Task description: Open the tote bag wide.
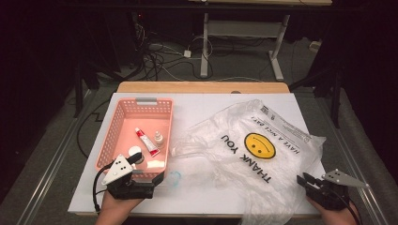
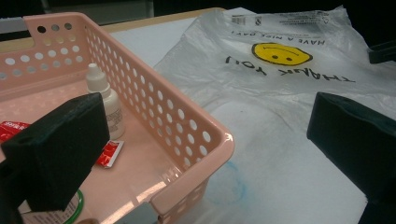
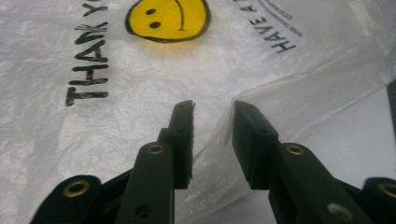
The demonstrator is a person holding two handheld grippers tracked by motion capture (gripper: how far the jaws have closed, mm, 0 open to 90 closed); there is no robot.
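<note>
Two hand-held claws sit at the near edge of the bench (image 1: pixel 281 96). At left, the left claw (image 1: pixel 157 178) gapes wide, one jaw over the near corner of a pink basket (image 1: pixel 123 112), the other outside it. Inside lie a red tube (image 1: pixel 147 141), a small dropper bottle (image 1: pixel 159 138) and a white jar (image 1: pixel 135 152). At right, the right claw (image 3: pixel 212 116), narrowly parted, straddles a raised fold of a clear plastic bag (image 1: pixel 263 154) printed with a yellow smiley.
</note>
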